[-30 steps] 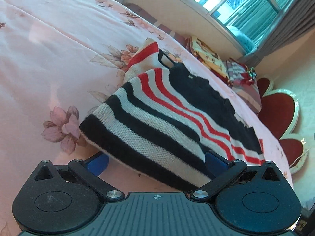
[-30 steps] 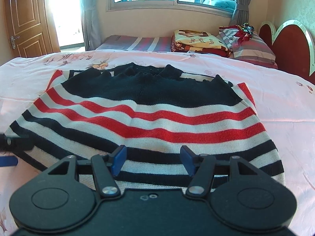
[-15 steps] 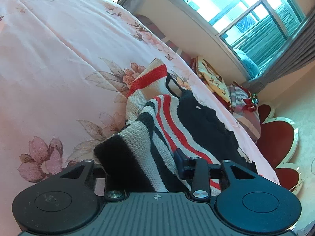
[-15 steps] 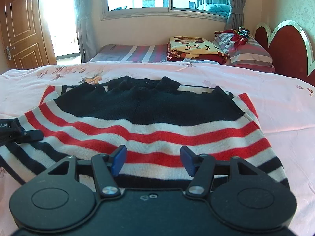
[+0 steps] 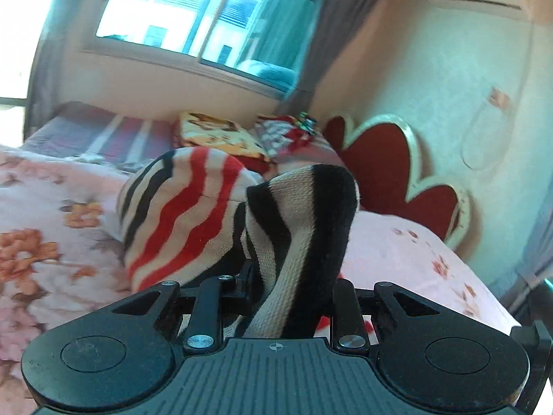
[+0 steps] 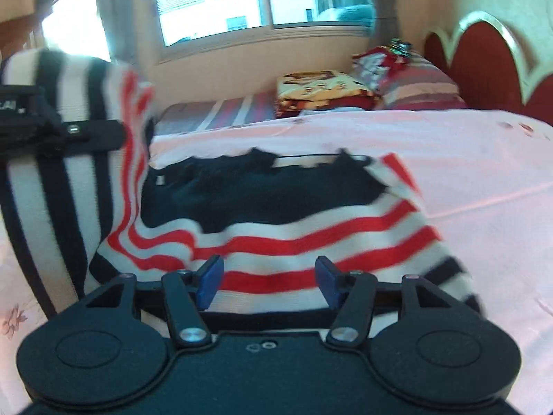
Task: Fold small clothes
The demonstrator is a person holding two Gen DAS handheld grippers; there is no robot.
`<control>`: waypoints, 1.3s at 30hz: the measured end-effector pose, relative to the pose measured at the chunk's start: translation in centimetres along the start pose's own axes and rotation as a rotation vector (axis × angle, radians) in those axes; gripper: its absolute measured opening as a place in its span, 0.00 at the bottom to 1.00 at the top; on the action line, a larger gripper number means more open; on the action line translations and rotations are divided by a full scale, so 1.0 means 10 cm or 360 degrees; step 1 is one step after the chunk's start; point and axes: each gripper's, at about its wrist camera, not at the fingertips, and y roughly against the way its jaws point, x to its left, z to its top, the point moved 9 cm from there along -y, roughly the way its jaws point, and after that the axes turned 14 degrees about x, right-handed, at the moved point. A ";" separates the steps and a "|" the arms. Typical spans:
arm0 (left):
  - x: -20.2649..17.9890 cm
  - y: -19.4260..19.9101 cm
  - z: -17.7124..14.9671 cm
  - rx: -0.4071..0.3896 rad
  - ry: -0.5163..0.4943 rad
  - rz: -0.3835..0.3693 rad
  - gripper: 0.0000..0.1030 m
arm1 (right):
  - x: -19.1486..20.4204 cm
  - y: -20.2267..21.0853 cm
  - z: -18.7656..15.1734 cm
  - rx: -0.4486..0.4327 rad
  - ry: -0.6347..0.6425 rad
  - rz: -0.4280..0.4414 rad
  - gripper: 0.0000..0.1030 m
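One striped sweater (image 6: 276, 242), two tools, one bed (image 6: 449, 145)

**Where there's room on the bed right now**

The lifted flap of the striped sweater (image 6: 69, 159) is hanging up on the left, blocking that side. The pink bedspread (image 6: 466, 173) is lying bare to the right, so that way is staying open. Pillows (image 6: 414, 86) and the red headboard (image 6: 484, 58) are closing off the far corner.

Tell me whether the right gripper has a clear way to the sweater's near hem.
Probably yes: the right gripper stands open just over the sweater, nothing between. The left gripper lifts the far left corner, well aside.
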 end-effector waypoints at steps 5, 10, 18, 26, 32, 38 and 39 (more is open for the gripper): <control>-0.67 -0.66 -0.42 0.0342 -0.0266 -0.0014 0.25 | -0.67 0.14 -0.23 0.0063 -0.0165 -0.0090 0.55; -0.89 -0.52 -0.48 0.0363 -0.0360 -0.0039 0.86 | -0.89 0.26 -0.39 0.0093 -0.0187 -0.0076 0.56; -0.36 0.16 -0.28 0.0145 -0.0145 0.0095 0.89 | -0.98 0.63 -0.24 -0.0007 -0.0326 0.0129 0.57; 0.42 -0.20 -0.55 0.0272 0.0059 0.0361 0.89 | -0.60 0.30 -0.02 0.0147 -0.0425 0.0465 0.72; 0.38 -0.35 -0.66 0.0299 0.0073 0.0356 0.90 | -0.61 -0.21 0.10 0.0241 -0.0598 0.0482 0.30; 0.21 -0.22 -0.56 0.0210 -0.0056 0.0356 0.90 | -0.50 0.30 0.23 -0.0076 -0.0290 0.0420 0.21; 0.17 -0.21 -0.55 0.0206 -0.0065 0.0342 0.90 | -0.54 0.39 0.24 -0.0117 -0.0271 0.0416 0.21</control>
